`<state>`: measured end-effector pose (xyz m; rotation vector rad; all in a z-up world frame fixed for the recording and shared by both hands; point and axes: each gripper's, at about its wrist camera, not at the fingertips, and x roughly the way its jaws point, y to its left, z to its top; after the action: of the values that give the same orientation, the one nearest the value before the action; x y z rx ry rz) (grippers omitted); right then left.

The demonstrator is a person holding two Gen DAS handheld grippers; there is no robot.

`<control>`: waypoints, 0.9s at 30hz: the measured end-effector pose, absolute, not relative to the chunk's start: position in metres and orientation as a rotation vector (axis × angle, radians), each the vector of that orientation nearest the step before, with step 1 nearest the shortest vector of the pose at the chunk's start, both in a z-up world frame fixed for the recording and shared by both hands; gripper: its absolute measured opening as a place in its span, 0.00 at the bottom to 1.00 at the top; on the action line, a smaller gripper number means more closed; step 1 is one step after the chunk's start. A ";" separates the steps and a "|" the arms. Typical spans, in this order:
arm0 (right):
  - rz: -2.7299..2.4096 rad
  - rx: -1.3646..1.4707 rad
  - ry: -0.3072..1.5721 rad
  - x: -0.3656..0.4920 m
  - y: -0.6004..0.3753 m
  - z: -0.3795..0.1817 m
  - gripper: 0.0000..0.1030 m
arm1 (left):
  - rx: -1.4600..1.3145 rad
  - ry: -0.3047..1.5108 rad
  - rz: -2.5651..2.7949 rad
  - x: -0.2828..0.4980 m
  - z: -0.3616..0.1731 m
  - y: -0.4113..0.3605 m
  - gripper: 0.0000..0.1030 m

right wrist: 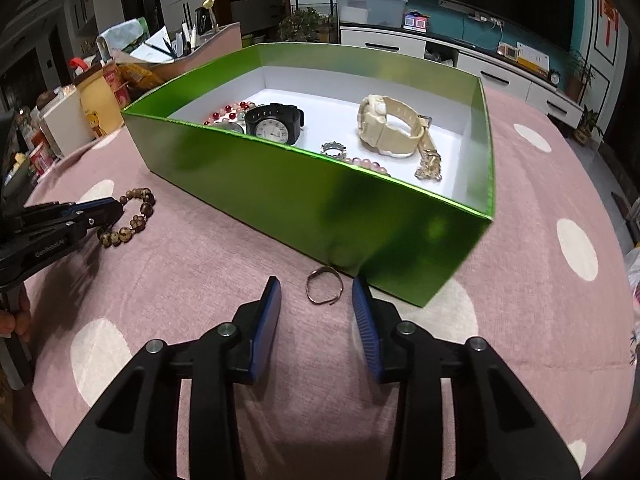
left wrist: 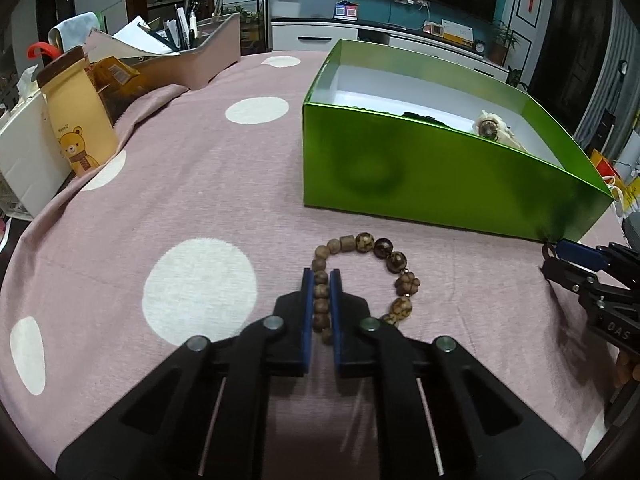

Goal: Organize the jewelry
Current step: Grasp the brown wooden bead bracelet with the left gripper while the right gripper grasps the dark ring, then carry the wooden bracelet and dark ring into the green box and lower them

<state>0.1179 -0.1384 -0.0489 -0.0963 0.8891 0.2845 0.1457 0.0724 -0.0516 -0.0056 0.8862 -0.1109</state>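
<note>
The left claw [left wrist: 321,280] is clamped on the near-left side of a wooden bead bracelet [left wrist: 362,276] lying flat on the table [left wrist: 180,184]; its pads hide part of the strand. The right claw [right wrist: 316,292] stands part-open around a thin metal ring [right wrist: 324,286] without touching it, just before the green box [right wrist: 304,200], whose front wall hides part of the jewelry inside.

A pink tablecloth [left wrist: 168,184] with white dots covers the table. At its far left edge stands a tan bear-printed pouch [left wrist: 76,120] — brown top, upright — touching a white box [left wrist: 24,160] on its left. Behind the pouch sits a pinkish tray [left wrist: 200,56] of pens and papers; beyond it, a white TV cabinet [left wrist: 316,38].
</note>
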 end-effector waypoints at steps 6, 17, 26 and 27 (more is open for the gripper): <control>0.289 -0.118 0.883 0.121 -0.133 -0.049 0.18 | -0.011 0.887 -0.141 0.143 -0.051 0.067 0.07; 0.339 -0.066 0.859 0.106 -0.138 -0.041 0.18 | -0.047 0.870 -0.191 0.133 -0.043 0.063 0.07; 0.351 -0.024 0.820 0.089 -0.150 -0.026 0.18 | -0.060 0.826 -0.216 0.124 -0.018 0.056 0.07; 0.351 -0.019 0.816 0.087 -0.151 -0.024 0.18 | -0.062 0.822 -0.221 0.124 -0.015 0.055 0.07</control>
<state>0.0874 -0.1512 -0.0245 -0.0186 0.8159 0.3507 0.1236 0.0553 -0.0148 -0.0617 0.8220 -0.2208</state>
